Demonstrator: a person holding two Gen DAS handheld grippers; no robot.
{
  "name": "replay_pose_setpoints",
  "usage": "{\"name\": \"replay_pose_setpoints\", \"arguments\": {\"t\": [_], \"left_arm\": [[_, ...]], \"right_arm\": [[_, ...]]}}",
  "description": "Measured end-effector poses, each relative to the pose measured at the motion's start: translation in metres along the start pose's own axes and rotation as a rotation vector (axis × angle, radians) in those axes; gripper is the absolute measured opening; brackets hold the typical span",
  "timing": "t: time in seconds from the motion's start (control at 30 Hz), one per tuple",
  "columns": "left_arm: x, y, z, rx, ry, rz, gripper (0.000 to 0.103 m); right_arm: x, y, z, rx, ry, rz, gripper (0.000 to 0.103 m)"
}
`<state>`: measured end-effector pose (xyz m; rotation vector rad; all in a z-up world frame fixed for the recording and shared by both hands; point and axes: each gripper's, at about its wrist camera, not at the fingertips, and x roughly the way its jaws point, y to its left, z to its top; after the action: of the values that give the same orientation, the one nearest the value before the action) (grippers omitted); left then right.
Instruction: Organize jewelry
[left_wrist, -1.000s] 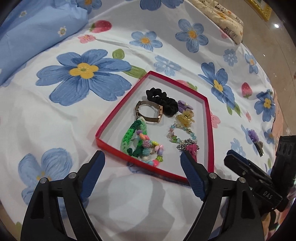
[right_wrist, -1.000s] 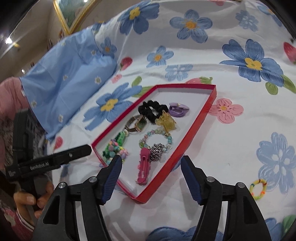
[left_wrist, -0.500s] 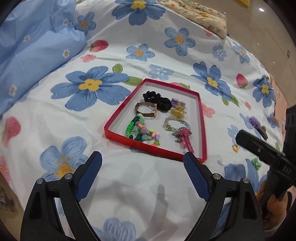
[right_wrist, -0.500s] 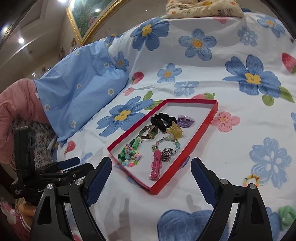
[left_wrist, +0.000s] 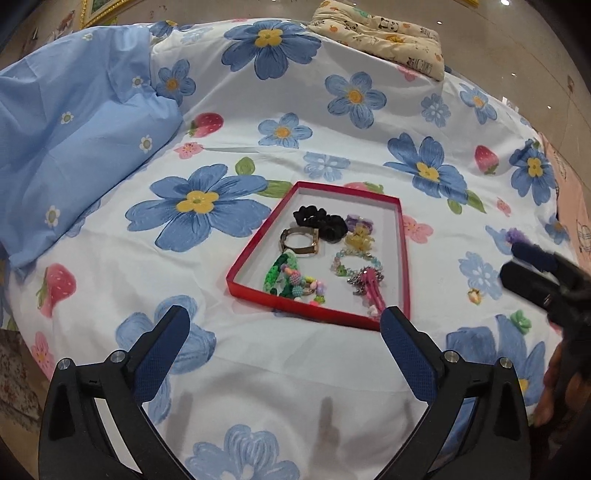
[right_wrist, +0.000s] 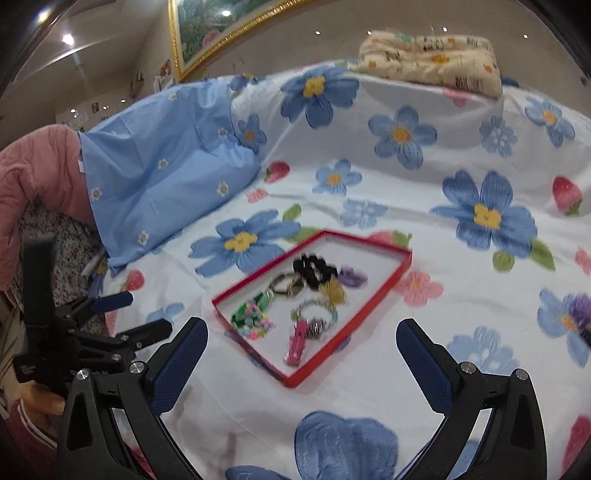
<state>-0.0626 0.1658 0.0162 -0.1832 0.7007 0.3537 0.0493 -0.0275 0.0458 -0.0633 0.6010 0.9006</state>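
Observation:
A red-rimmed tray (left_wrist: 405, 258) (right_wrist: 369, 291) lies on the flowered bed. It holds a black scrunchie (left_wrist: 320, 220), a gold bangle (left_wrist: 300, 240), a green braided band (left_wrist: 277, 272), beaded bracelets (left_wrist: 354, 259), a yellow claw clip (left_wrist: 359, 236), a purple clip (right_wrist: 351, 277) and a pink clip (left_wrist: 373, 291) (right_wrist: 297, 341). My left gripper (left_wrist: 284, 328) is open and empty, above the sheet in front of the tray. My right gripper (right_wrist: 301, 341) is open and empty, also back from the tray. Loose pieces lie right of the tray: a green bow (left_wrist: 521, 320) and a purple flower clip (right_wrist: 580, 306).
A blue pillow (left_wrist: 70, 147) lies at the left. A cream folded blanket (left_wrist: 384, 33) sits at the bed's far edge. The right gripper (left_wrist: 546, 280) shows at the left wrist view's right edge. The left gripper (right_wrist: 110, 325) shows at the right wrist view's left.
Both grippers have drawn back and up from the tray, which now looks smaller and farther. Both stay open and empty. The tray's contents have not moved.

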Motion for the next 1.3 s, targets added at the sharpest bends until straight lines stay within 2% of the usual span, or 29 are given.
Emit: {"name": "replay_pose_setpoints", "arguments": {"t": [0.2, 0.4, 1.3], "left_arm": [[0.003, -0.005, -0.017, 0.011, -0.024, 0.039, 0.103], [0.004, -0.007, -0.028, 0.008, -0.026, 0.062, 0.103], [-0.006, -0.012, -0.032, 0.042, -0.03, 0.089, 0.103]], "right_arm": [[0.024, -0.002, -0.036, 0.044, 0.012, 0.001, 0.103], [0.027, -0.003, -0.053, 0.046, -0.003, -0.017, 0.103], [0.018, 0.002, -0.055, 0.026, -0.019, -0.028, 0.103]]}}
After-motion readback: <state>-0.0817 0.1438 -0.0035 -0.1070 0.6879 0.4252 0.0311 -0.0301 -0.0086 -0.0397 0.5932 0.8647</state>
